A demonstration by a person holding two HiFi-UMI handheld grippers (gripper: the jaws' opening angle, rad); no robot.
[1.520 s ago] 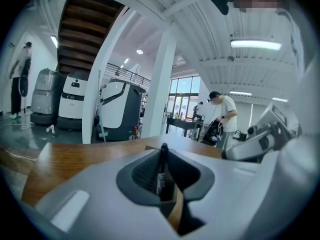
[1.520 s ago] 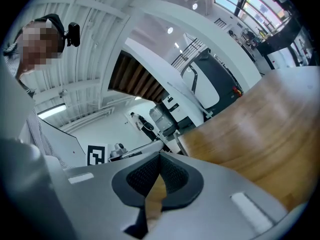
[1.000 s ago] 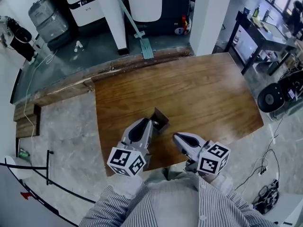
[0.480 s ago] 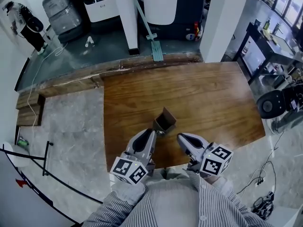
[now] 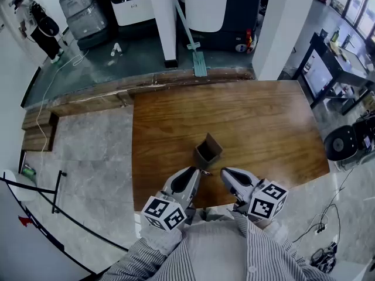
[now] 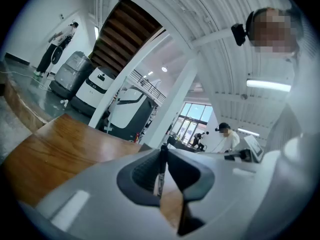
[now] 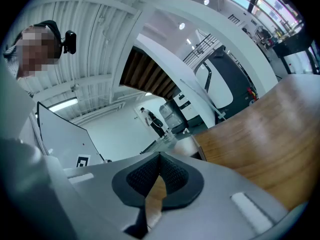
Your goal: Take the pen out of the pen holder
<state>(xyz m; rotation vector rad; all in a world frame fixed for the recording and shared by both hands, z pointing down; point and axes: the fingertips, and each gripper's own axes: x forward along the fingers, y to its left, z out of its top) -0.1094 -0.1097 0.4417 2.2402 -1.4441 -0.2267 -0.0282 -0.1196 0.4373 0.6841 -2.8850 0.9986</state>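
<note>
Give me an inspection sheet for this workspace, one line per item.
Surface: wooden table, only the holder on it.
Job's things: pen holder upright on the table's near half; pen out of it, between the left jaws.
Clutter: nothing seen.
Grippers: left gripper shut on the pen; right gripper shut, empty.
Cables: white cable on the floor far left; black cables lower right.
Surroundings: white machines, black desk.

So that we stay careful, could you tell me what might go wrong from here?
The left gripper pinches the thin pen between its pads alone, so the pen may pivot or slip. It is held close to the near edge of the table, so a dropped pen could roll off.
</note>
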